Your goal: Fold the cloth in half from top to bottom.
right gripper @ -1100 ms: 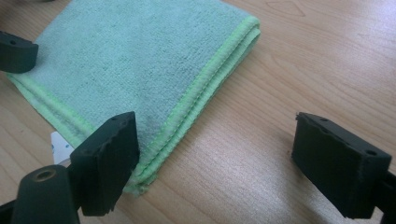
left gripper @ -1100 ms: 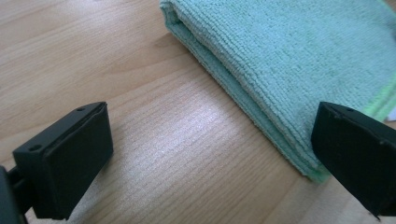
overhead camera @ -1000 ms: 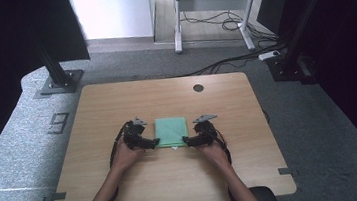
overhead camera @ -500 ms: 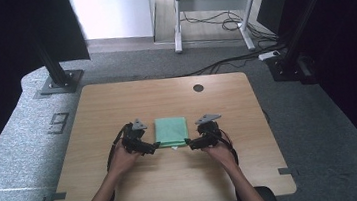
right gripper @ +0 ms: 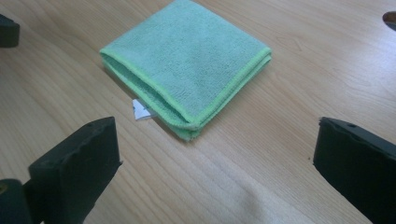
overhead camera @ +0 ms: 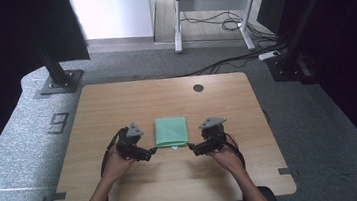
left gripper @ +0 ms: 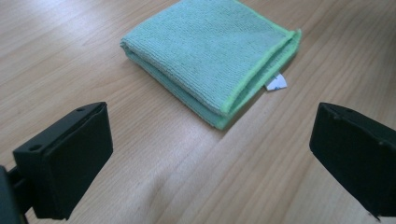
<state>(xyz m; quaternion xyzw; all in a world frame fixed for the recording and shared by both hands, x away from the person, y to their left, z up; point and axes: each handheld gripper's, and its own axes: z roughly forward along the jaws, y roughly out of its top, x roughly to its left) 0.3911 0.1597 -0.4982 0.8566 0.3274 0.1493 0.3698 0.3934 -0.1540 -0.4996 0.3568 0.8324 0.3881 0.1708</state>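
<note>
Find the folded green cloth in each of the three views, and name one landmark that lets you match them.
High view: green cloth at table centre, between the two grippers.
Left gripper view: upper centre, beyond the open jaws.
Right gripper view: upper centre.
Shared landmark: the cloth's white tag.

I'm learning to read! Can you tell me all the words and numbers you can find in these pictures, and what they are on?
"9": a big grey number on the floor mat, left of the table.
White tag on the green cloth: too small to tell whether anything is printed on it.
No other words or numbers can be read on the table, the cloth or the grippers.
</note>
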